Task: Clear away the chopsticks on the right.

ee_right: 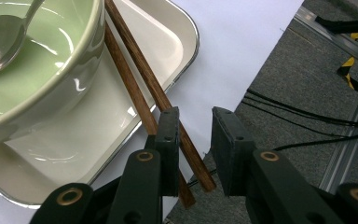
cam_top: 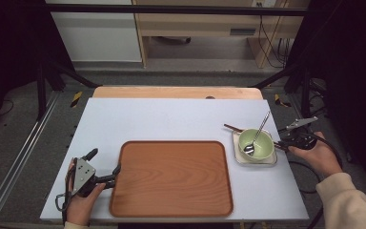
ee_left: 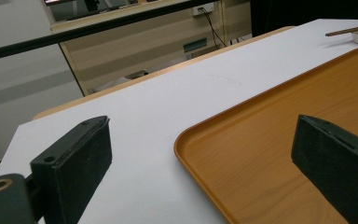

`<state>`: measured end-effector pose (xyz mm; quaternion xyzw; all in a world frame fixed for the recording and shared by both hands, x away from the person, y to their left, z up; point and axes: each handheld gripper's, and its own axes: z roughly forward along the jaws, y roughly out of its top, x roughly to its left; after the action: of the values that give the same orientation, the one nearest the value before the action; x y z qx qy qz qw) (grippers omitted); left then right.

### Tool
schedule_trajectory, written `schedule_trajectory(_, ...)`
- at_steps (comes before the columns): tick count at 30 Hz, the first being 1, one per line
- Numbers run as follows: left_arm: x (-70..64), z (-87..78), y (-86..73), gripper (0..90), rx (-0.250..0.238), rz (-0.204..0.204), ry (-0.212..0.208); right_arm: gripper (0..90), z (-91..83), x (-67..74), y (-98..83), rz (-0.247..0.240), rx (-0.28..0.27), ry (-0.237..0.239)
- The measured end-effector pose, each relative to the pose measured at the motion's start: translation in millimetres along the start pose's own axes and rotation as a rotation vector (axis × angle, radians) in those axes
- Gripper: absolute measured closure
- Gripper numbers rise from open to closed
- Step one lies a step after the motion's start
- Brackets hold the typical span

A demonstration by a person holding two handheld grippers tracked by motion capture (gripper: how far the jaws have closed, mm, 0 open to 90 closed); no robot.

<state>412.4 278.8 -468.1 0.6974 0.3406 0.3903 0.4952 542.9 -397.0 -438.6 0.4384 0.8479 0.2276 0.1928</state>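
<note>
Right gripper (ee_right: 193, 140): I have it at the desk's right edge, jaws partly spread around the near ends of the pair of dark brown wooden chopsticks (ee_right: 140, 79). One stick lies against the left jaw; I see a gap to the right jaw, so no pinch that I can confirm.
Chopsticks: they rest slanted across the cream rectangular dish (ee_right: 168, 42), tucked beside the pale green round bowl (ee_right: 51, 60), with their ends overhanging the desk edge.
Bowl: sits in the dish; a metal spoon (cam_top: 256, 136) leans in it, handle pointing away from me.
Left gripper (ee_left: 200, 154): jaws spread wide, nothing between the pads, straddling the near left corner of the brown wooden tray (ee_left: 270, 140).
Tray: bare, centred on the white desk (cam_top: 171, 119), just left of the dish.
</note>
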Motion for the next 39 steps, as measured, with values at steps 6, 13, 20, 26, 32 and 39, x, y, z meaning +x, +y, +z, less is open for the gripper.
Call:
schedule_trajectory(6,0.3,0.1,-0.3,4.6,0.003,-0.001,-0.002,74.6,2.2,1.4,2.2,-0.008,0.009,0.012)
schedule_trajectory(13,0.1,0.1,-0.1,4.6,0.001,0.000,-0.002,75.3,5.2,1.9,2.1,-0.013,0.020,0.018)
schedule_trajectory(20,0.2,0.2,-0.3,4.6,0.002,-0.001,-0.003,83.8,6.2,3.4,2.4,-0.018,0.028,0.051)
schedule_trajectory(26,0.4,0.1,-0.3,4.6,0.002,-0.001,-0.002,84.7,3.6,5.5,0.8,-0.040,-0.012,0.052)
schedule_trajectory(32,0.5,0.0,-0.2,4.6,0.003,0.000,0.001,84.8,0.6,2.9,-0.6,-0.016,-0.038,0.029)
schedule_trajectory(39,0.8,0.6,-0.6,4.5,0.006,0.002,0.002,84.8,-3.5,0.8,1.8,0.028,-0.077,-0.028)
